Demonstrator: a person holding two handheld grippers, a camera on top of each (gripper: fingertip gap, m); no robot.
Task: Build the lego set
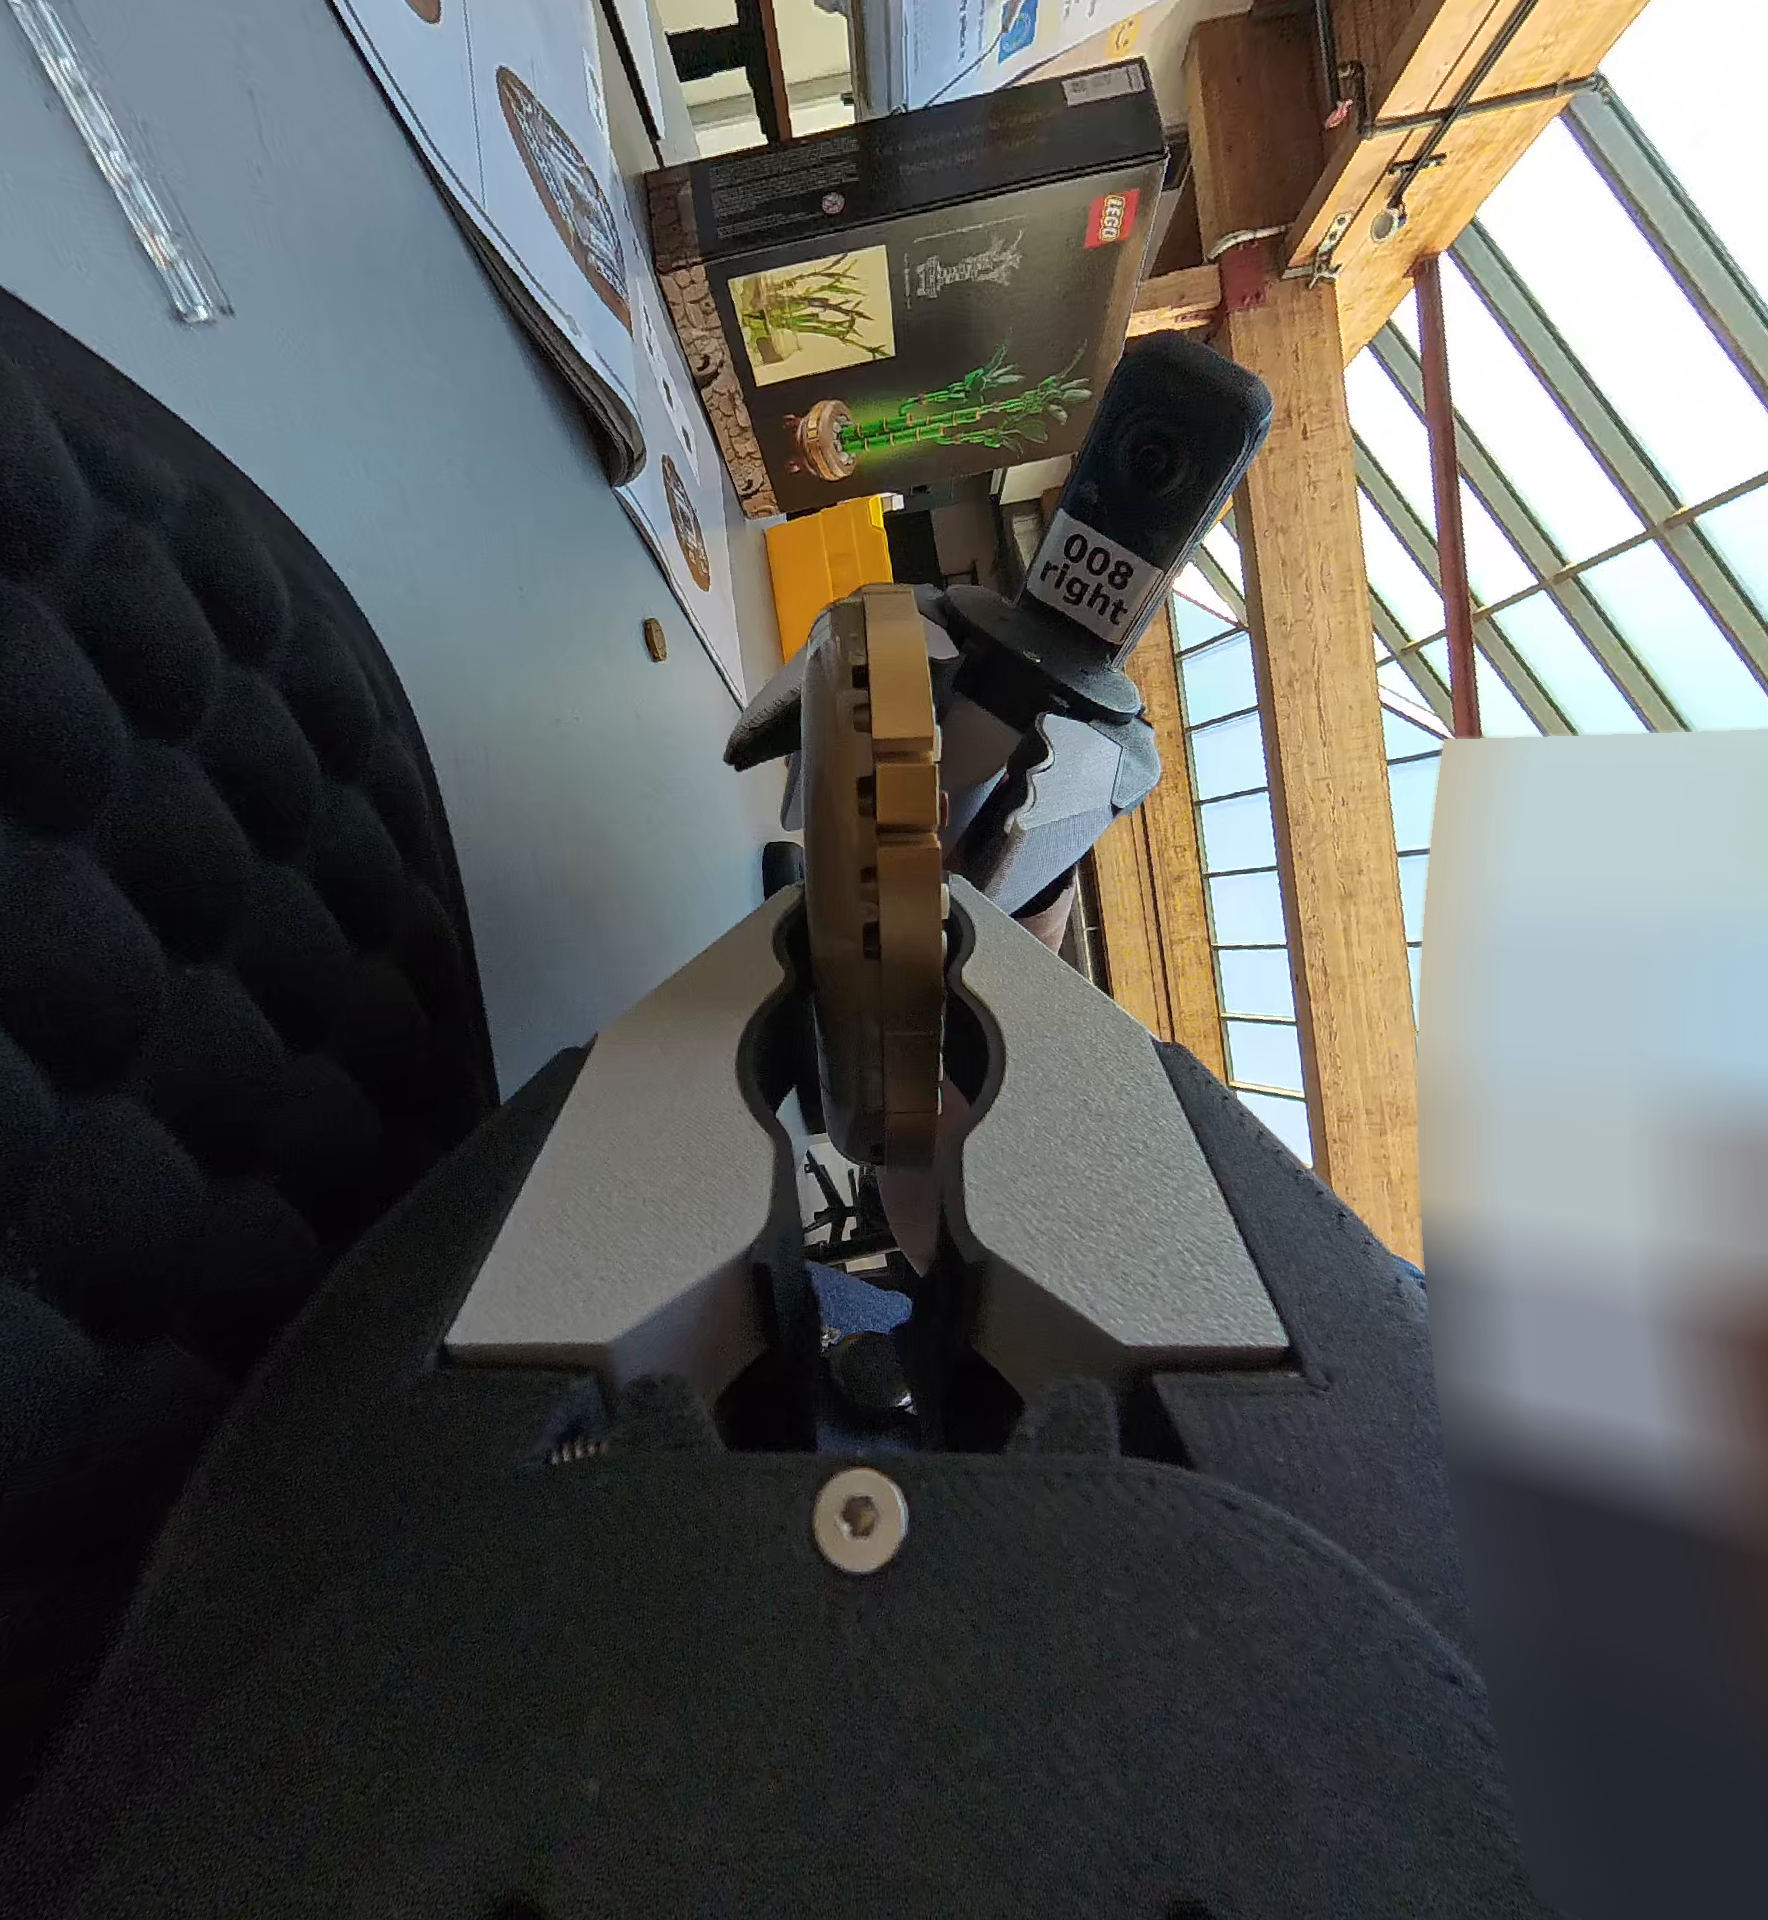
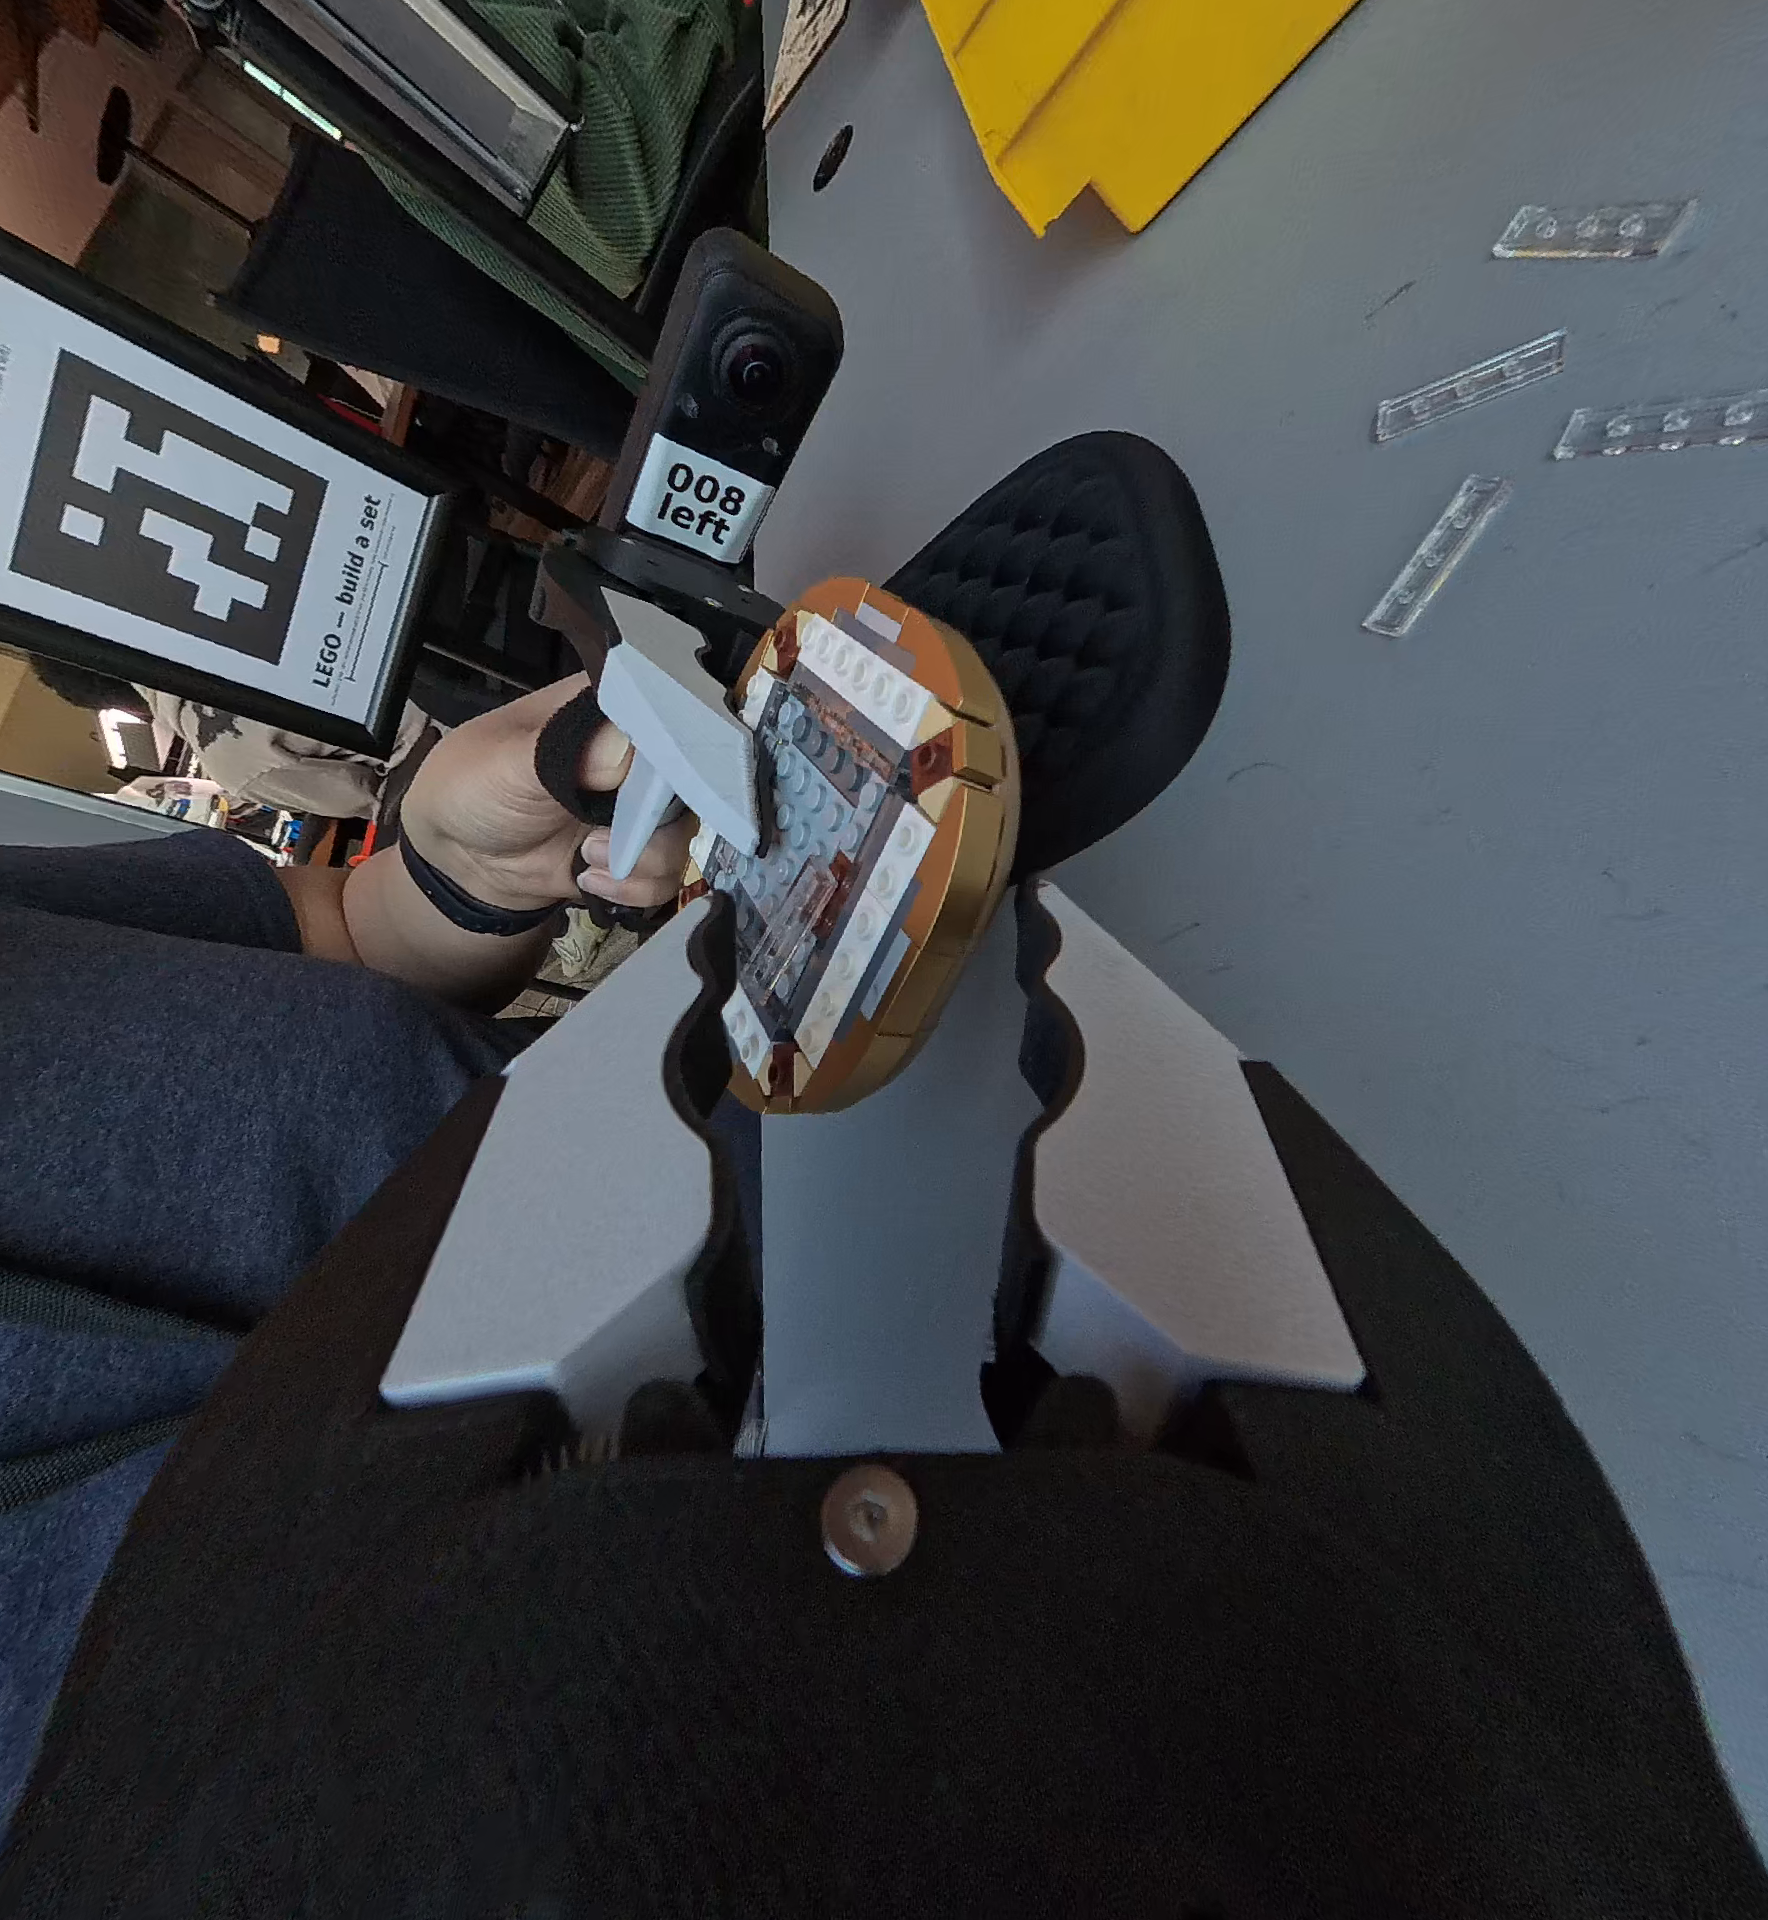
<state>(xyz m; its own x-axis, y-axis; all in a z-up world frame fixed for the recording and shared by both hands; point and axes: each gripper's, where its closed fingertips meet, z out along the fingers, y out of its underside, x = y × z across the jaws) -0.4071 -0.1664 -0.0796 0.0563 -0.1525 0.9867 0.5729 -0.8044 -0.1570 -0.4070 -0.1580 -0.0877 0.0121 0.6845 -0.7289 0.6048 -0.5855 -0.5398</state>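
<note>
Gripped edge-on between the grey fingers of the left gripper (image 1: 875,956) is a round gold-rimmed Lego base (image 1: 880,883), held up off the grey table (image 1: 464,499). Seen from the left wrist view, a black dimpled foam pad (image 1: 163,831) lies at the far left, a clear strip (image 1: 116,156) rests on the table above it, and an open instruction booklet (image 1: 547,239) is spread beside the black Lego box (image 1: 921,291), which stands on the table. Behind the base, the right gripper (image 1: 963,790) is seen, and whether it touches the base cannot be told from here.

From the right wrist view, a framed marker sign (image 2: 163,488) is seen at the left, and a hand (image 2: 506,800) is wrapped round the handle of the left gripper (image 2: 745,821), one finger of which is laid across the studded face of the base (image 2: 869,842). The right gripper (image 2: 864,935) is held apart around the base's lower edge; contact with its fingers cannot be confirmed. Four clear Lego plates (image 2: 1680,421) are scattered at the right, below a yellow tray (image 2: 1119,94).
</note>
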